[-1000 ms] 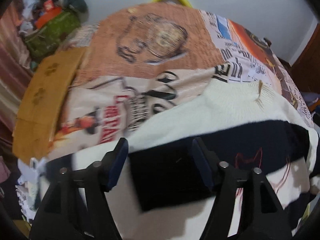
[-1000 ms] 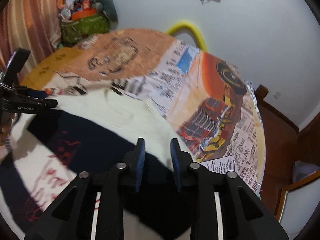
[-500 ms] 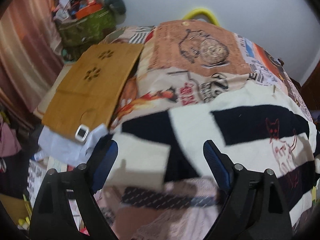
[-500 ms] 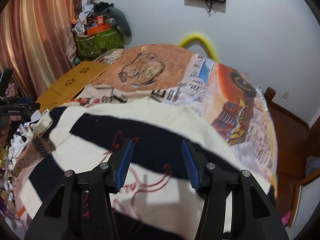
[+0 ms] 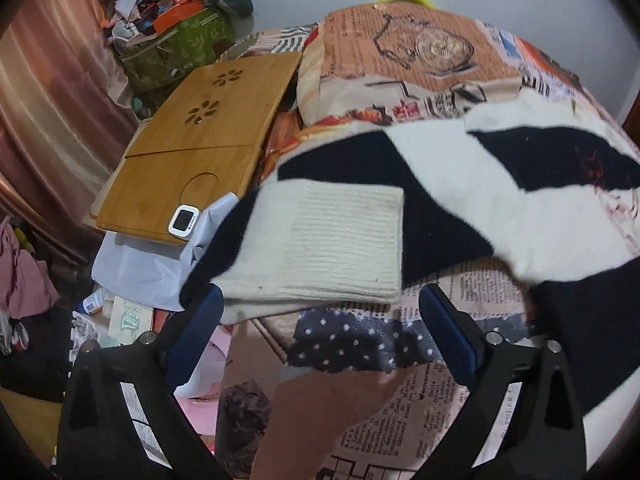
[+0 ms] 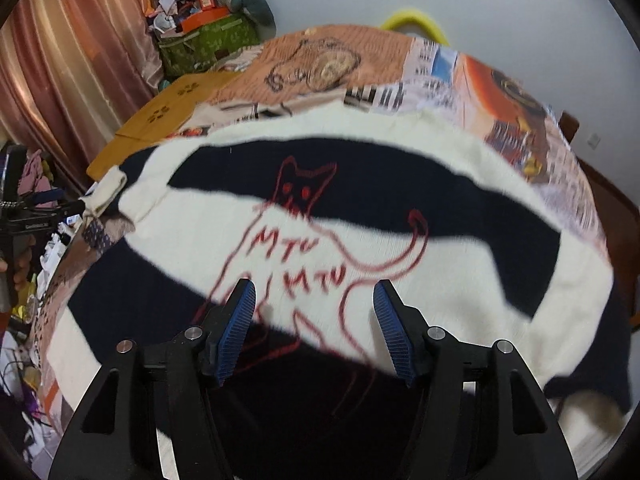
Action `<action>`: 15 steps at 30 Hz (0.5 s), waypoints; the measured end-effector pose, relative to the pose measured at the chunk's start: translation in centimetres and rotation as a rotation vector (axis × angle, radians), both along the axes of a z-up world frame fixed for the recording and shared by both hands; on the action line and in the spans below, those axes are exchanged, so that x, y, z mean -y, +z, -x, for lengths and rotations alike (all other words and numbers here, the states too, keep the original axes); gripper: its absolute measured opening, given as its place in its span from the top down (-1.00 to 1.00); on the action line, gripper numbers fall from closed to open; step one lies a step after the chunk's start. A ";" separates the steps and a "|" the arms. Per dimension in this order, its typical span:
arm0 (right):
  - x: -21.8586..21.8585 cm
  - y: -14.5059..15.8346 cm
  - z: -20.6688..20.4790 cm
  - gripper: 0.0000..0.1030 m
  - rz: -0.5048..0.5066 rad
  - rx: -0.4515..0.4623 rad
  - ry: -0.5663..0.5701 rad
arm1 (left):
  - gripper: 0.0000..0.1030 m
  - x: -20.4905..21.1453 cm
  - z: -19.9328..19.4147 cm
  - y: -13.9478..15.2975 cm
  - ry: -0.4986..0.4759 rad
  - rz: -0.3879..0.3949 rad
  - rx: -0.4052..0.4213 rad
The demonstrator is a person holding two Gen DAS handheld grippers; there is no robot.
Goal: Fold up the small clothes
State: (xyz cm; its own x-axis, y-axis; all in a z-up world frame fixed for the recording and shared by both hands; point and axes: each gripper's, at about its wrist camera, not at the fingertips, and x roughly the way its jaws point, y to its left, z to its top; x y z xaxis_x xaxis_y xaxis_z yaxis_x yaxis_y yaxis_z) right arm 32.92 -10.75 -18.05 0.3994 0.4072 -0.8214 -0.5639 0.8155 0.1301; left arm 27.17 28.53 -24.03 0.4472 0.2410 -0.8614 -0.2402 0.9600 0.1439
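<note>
A cream and black striped sweater (image 6: 400, 216) with a red cat outline lies spread flat on the bed. Its sleeve reaches toward the bed's left edge and ends in a ribbed cream cuff (image 5: 320, 240). My left gripper (image 5: 318, 304) hovers just short of that cuff. Its jaws are wide and still opening, and nothing is pressed between the pads. My right gripper (image 6: 314, 296) hangs over the sweater's front below the cat drawing. Its jaws are opening too, with only flat cloth beneath them. In the right wrist view the left gripper (image 6: 60, 210) shows at the far left, beside the cuff (image 6: 106, 192).
A newspaper-print bedspread (image 5: 420, 48) covers the bed. A bamboo lap tray (image 5: 192, 152) with a small white timer (image 5: 182, 218) lies along the bed's left side. A heaped green bag (image 5: 176, 48) and curtains (image 6: 72, 60) stand beyond, with floor clutter below. Wooden furniture (image 6: 624, 216) stands at the right.
Both grippers have opened wider. The left one swung left from the sweater's body to the sleeve cuff. The right one drew back over the sweater's front, bringing the cat drawing into view.
</note>
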 end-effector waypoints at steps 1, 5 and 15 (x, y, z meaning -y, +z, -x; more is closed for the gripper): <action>0.1 -0.5 0.1 -0.12 0.009 -0.011 0.000 | -0.92 0.0 -0.1 -0.2 -0.008 0.000 0.003; 0.3 -1.5 0.0 -0.12 0.003 -0.053 -0.009 | -0.91 0.7 -0.9 -1.4 -0.045 -0.031 -0.003; 0.4 -2.3 0.1 -0.12 -0.018 -0.073 -0.012 | 0.32 0.5 -1.1 -1.6 -0.079 0.070 -0.016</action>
State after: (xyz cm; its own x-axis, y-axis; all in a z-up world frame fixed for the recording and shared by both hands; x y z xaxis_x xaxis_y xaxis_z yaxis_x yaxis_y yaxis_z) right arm 32.86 -11.12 -20.32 0.3434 0.4180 -0.8411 -0.5429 0.8191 0.1854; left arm 28.29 28.03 -25.60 0.4482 0.1448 -0.8821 -0.1620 0.9836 0.0792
